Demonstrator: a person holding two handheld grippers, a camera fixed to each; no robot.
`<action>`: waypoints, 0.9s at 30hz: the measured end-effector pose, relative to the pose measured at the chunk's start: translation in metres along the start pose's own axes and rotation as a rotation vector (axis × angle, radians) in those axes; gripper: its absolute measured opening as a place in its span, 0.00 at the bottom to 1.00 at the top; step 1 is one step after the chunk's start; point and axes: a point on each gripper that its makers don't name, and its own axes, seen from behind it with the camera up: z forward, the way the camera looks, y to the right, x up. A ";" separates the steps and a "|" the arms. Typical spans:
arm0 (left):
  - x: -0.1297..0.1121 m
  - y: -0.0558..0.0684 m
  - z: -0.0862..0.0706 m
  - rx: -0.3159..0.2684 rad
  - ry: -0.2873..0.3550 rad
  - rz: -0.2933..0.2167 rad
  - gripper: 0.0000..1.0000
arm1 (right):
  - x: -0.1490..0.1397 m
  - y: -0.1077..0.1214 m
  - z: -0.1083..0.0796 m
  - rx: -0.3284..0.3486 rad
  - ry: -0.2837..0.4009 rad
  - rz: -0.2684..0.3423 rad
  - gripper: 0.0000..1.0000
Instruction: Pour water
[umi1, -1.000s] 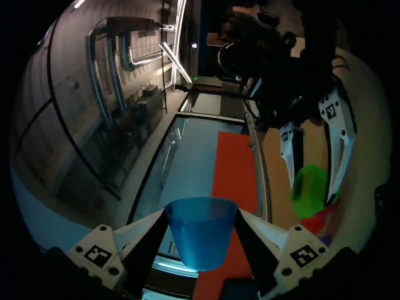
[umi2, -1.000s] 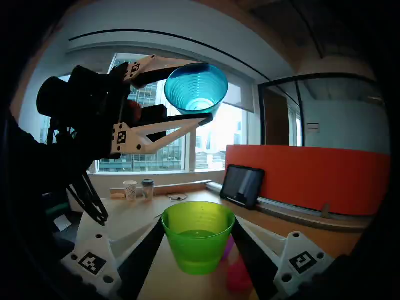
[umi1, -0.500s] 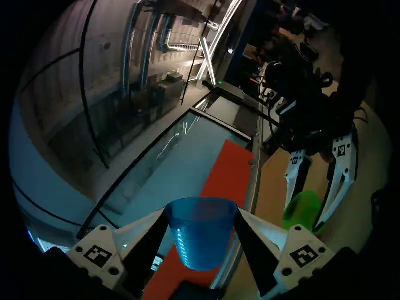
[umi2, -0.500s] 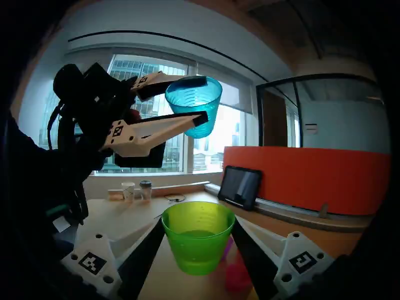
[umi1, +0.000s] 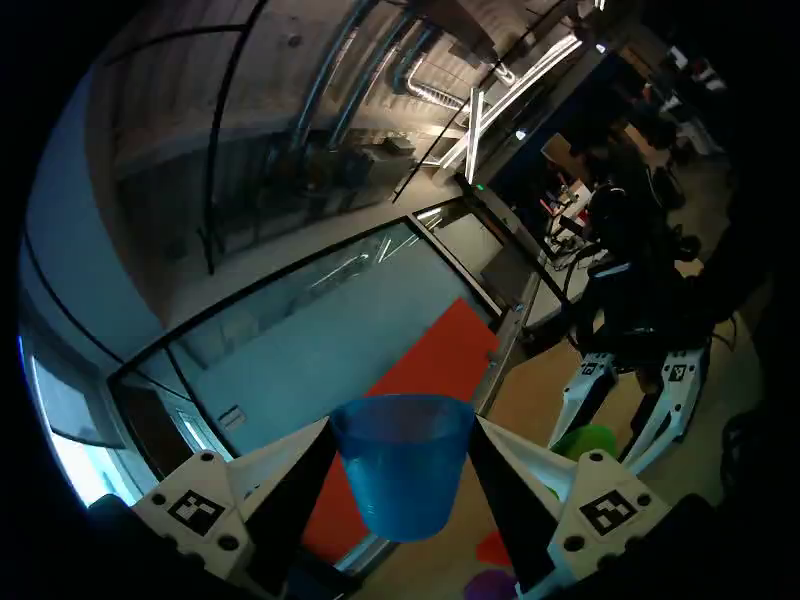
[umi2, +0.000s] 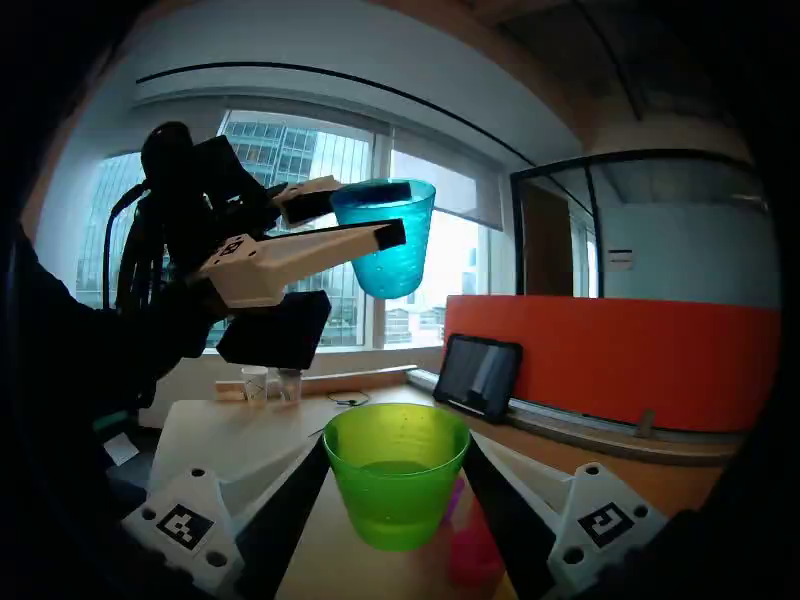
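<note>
Looks like the blue cup (umi2: 385, 235) swings from tipped back to upright since a second ago, left claw (umi1: 400, 430) clamped on it, high and left of the green cup (umi2: 397, 485) with water, clamped in the right claw (umi2: 396, 442).

Translucent blue cup (umi2: 385, 240), mouth up and close to upright, raised in the air at 12 o'clock in the right gripper view, translucent green cup (umi2: 396, 485), upright, shallow liquid inside, at 6 o'clock
</note>
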 end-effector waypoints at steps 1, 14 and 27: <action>-0.001 -0.001 -0.001 0.000 -0.001 -0.026 0.88 | 0.000 0.000 0.000 0.000 0.000 0.000 0.91; -0.025 -0.005 -0.004 -0.011 -0.041 -0.391 0.88 | 0.003 -0.001 -0.003 -0.003 0.004 -0.008 0.91; -0.021 -0.001 -0.001 -0.047 -0.034 -0.637 0.88 | 0.006 -0.002 -0.005 -0.006 0.007 -0.014 0.91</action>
